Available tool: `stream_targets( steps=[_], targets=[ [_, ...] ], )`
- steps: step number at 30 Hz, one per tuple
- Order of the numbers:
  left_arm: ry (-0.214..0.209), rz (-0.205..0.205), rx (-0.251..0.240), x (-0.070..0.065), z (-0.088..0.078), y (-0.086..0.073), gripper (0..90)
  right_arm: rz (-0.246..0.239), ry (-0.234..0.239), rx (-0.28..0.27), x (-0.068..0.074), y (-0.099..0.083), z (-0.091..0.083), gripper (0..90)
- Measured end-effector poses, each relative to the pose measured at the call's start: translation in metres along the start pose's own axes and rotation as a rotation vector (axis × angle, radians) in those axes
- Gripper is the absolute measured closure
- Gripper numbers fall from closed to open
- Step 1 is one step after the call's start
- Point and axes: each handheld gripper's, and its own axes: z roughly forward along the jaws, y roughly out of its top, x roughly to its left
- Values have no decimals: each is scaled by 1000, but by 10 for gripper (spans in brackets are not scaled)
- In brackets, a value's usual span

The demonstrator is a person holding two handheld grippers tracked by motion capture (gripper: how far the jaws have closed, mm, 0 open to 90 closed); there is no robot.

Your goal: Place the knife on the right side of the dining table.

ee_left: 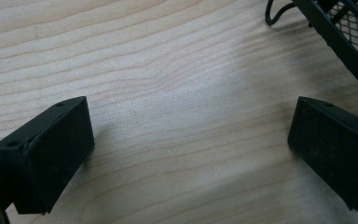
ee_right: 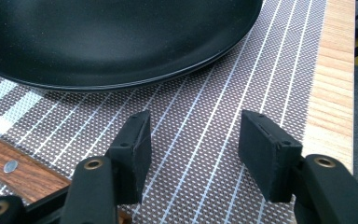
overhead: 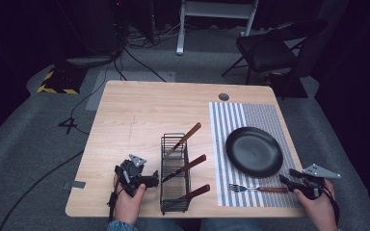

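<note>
Three knives in wire caddy

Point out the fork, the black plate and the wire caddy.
fork [overhead: 257,188], high view, where neck meets wooden handle.
black plate [overhead: 253,151], high view, its centre.
wire caddy [overhead: 163,159], high view, left wall.

Black plate; striped grey-white placemat; brown-handled fork.
</note>
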Motion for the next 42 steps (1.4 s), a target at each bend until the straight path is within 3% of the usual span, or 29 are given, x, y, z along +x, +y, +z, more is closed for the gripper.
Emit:
stream_targets(
  steps=[15,29,31,33,36,37,40,42],
  targets=[
    [-40,50,1,5,1,1,0,2,3,1,0,0,0,442],
    [-28,39,1,4,1,1,2,10,6,-3,-3,1,1,439],
    [-29,39,1,4,1,1,2,36,10,6,-5,4,0,439],
    [-30,39,0,4,1,1,1,73,33,13,-6,11,-8,471],
    [-31,40,0,4,1,1,1,75,53,14,-5,21,-16,483],
    [-31,40,0,4,1,1,1,56,70,10,-2,33,-24,489],
    [-31,40,0,4,1,1,1,26,83,-2,1,47,-31,485],
    [-31,40,0,4,1,1,1,-8,98,-20,6,69,-39,481]
  ],
)
